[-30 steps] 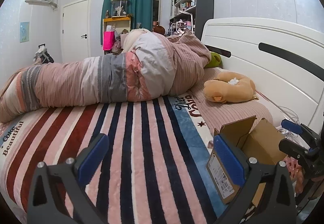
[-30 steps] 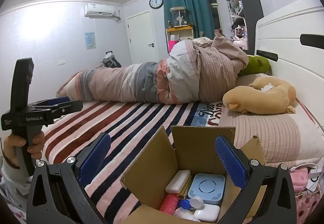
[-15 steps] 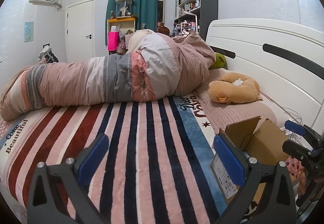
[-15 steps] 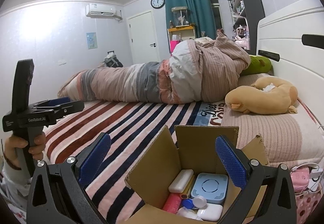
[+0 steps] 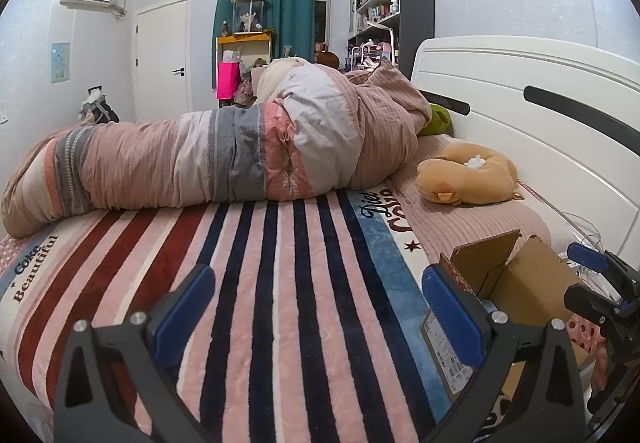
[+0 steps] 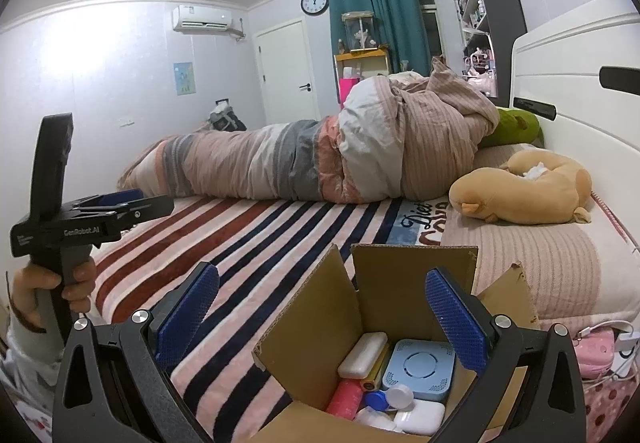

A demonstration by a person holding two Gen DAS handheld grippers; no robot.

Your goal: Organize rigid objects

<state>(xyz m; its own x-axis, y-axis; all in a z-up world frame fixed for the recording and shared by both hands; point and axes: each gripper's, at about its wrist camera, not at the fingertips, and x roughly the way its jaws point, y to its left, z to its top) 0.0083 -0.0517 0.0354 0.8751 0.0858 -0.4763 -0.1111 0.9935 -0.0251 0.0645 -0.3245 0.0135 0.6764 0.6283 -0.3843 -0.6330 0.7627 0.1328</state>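
The cardboard box [image 6: 360, 327] sits open on the bed, right under the right tongs [image 6: 320, 313]. Inside it lie a white case [image 6: 363, 355], a light blue square gadget [image 6: 418, 369], a red tube [image 6: 345, 397], a blue and white cap [image 6: 390, 399] and a white pod [image 6: 420, 417], all packed close together. The right tongs are wide and hold nothing. The left tongs [image 5: 318, 305] are wide too, over the striped blanket [image 5: 280, 283]. Only the left view shows the box's outside [image 5: 532, 283] with its label; what is inside is hidden there. Farther off lie a tan plush toy [image 6: 524, 191] and a rolled quilt [image 6: 320, 159].
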